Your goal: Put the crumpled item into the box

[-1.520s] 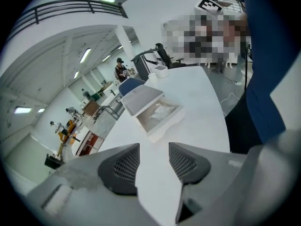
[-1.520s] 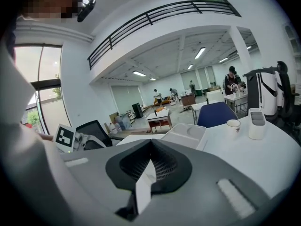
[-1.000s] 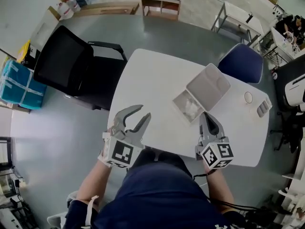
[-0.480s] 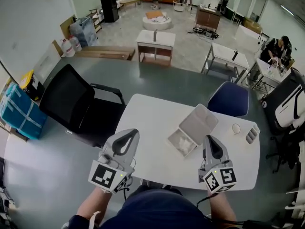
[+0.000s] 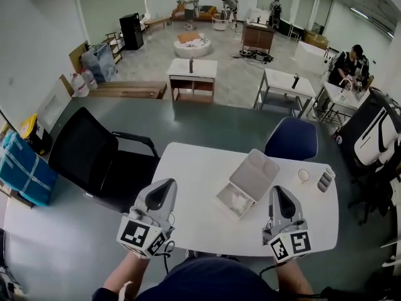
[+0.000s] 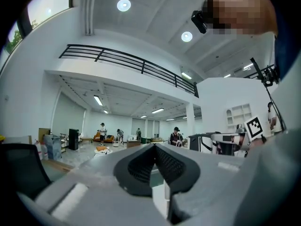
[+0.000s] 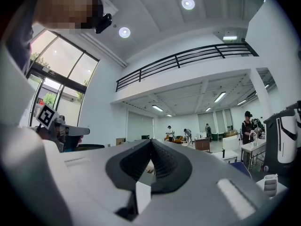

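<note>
On the white table [image 5: 194, 187] lies an open grey box [image 5: 254, 175], its lid folded back. A white crumpled item [image 5: 237, 200] rests inside its tray. My left gripper [image 5: 163, 185] hovers near the table's front left corner, level and apart from the box. Its jaws have just been closing with nothing between them, and they meet in the left gripper view [image 6: 154, 146]. My right gripper [image 5: 277, 191] hangs to the right of the box, shut and empty. In the right gripper view [image 7: 151, 141] its tips also touch.
A black office chair [image 5: 94, 158] stands left of the table and a blue chair [image 5: 293, 140] behind it. A small cup [image 5: 304, 175] and a grey object [image 5: 324, 180] sit at the table's right end. Other tables and people fill the room beyond.
Both grippers have risen above the table's front edge. The left jaws went from wide open to shut on nothing. The head view has tilted up toward the room.
</note>
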`<state>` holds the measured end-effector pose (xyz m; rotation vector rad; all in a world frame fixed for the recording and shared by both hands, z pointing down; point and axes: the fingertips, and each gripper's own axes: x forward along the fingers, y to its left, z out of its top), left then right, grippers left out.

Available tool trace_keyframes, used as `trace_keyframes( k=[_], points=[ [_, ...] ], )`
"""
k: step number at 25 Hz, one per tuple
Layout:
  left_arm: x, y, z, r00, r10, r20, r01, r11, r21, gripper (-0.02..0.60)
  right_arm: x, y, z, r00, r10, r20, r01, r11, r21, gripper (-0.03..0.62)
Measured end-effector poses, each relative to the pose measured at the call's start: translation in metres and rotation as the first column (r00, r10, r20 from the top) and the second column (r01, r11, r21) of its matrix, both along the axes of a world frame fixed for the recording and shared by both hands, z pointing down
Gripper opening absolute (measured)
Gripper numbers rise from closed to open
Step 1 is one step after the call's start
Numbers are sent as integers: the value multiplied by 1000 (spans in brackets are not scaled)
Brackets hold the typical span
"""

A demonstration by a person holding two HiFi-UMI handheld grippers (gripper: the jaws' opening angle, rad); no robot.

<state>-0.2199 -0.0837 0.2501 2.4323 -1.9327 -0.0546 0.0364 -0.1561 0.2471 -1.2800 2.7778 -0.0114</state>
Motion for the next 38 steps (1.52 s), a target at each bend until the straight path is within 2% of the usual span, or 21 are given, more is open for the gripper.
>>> trace_keyframes(
  k=[11, 17, 38],
  points=[
    [2, -20, 23, 999, 38, 8, -37, 998, -48, 2, 5, -3, 16, 999, 36, 19, -36, 999, -28, 2],
    [3, -26, 36, 999, 39, -11, -40, 996, -77, 2, 2, -6, 25, 999, 40, 12, -39, 998, -50, 2],
    [16, -39, 51, 997, 66, -45, -71, 991, -115, 2, 2, -15, 41, 999, 36, 26, -33, 994, -105, 2]
  ],
)
